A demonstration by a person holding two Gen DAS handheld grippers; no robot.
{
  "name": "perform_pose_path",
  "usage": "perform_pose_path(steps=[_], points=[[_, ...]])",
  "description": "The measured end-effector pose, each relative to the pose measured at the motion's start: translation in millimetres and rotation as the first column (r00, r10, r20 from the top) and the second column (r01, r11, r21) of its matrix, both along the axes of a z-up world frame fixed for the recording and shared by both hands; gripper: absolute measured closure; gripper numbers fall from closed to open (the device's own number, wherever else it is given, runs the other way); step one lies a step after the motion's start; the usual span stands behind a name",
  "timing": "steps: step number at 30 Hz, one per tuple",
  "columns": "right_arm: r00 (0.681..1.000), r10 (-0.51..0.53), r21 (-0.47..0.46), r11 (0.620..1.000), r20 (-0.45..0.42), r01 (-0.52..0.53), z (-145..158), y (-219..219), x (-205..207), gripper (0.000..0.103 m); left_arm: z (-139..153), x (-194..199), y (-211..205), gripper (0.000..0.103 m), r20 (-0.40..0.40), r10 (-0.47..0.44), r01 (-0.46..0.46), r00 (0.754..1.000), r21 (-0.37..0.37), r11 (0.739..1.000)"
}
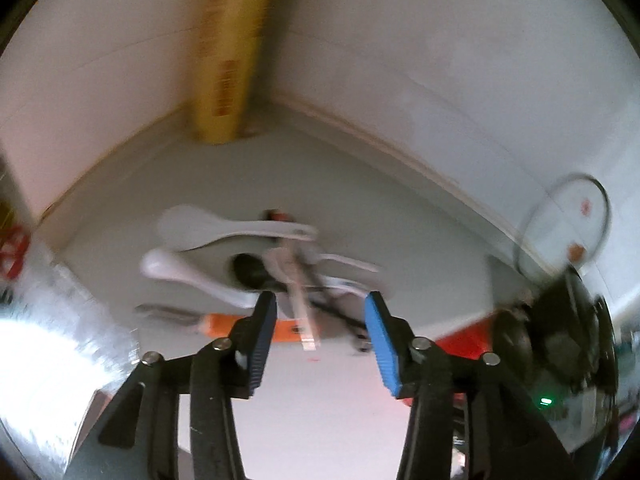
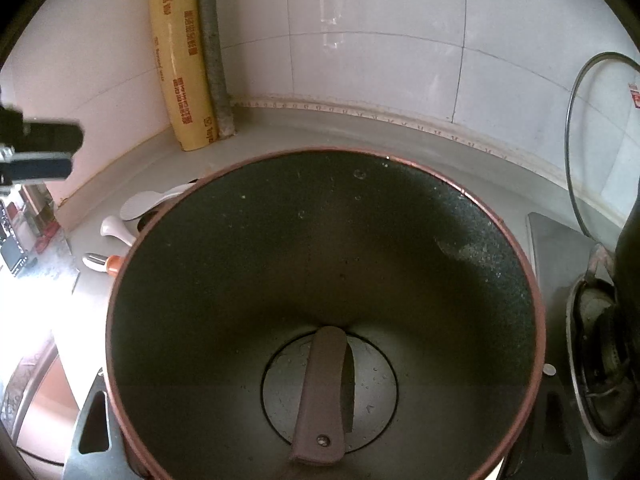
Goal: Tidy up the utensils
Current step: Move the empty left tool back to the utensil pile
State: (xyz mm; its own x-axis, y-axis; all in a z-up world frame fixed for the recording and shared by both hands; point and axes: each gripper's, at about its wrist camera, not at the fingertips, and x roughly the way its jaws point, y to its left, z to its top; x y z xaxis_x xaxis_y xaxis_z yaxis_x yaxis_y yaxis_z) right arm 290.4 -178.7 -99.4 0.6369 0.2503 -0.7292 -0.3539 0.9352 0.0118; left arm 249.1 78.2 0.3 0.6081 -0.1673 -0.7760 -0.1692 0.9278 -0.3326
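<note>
A heap of utensils lies on the grey counter: a white rice paddle, a white spoon, a black spoon and an orange-handled tool. My left gripper hovers just short of the heap, its blue pads apart with nothing between them. The left wrist view is blurred. In the right wrist view a dark pot with a copper rim fills the frame, and a round lid with a brown handle lies in its bottom. The pot hides my right gripper's fingers. The left gripper shows at the left edge.
A yellow cling-film roll stands in the tiled corner beside a grey pipe. A glass lid leans on the wall at the right, above a stove burner. Shiny foil lies left of the heap.
</note>
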Motion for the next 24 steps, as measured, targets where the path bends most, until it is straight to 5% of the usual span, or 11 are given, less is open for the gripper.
perform_pose_path(steps=[9, 24], points=[[1.0, 0.005, 0.018, 1.0, 0.003, -0.005, 0.6, -4.5, -4.3, 0.012, -41.2, -24.9, 77.4, 0.036, -0.082, 0.24, -0.244, 0.967, -0.039, 0.969], [1.0, 0.01, 0.037, 0.999, 0.003, -0.01, 3.6, -4.2, -6.5, 0.006, -109.3, -20.1, 119.2, 0.036, -0.249, 0.345, -0.411, 0.905, -0.296, 0.862]])
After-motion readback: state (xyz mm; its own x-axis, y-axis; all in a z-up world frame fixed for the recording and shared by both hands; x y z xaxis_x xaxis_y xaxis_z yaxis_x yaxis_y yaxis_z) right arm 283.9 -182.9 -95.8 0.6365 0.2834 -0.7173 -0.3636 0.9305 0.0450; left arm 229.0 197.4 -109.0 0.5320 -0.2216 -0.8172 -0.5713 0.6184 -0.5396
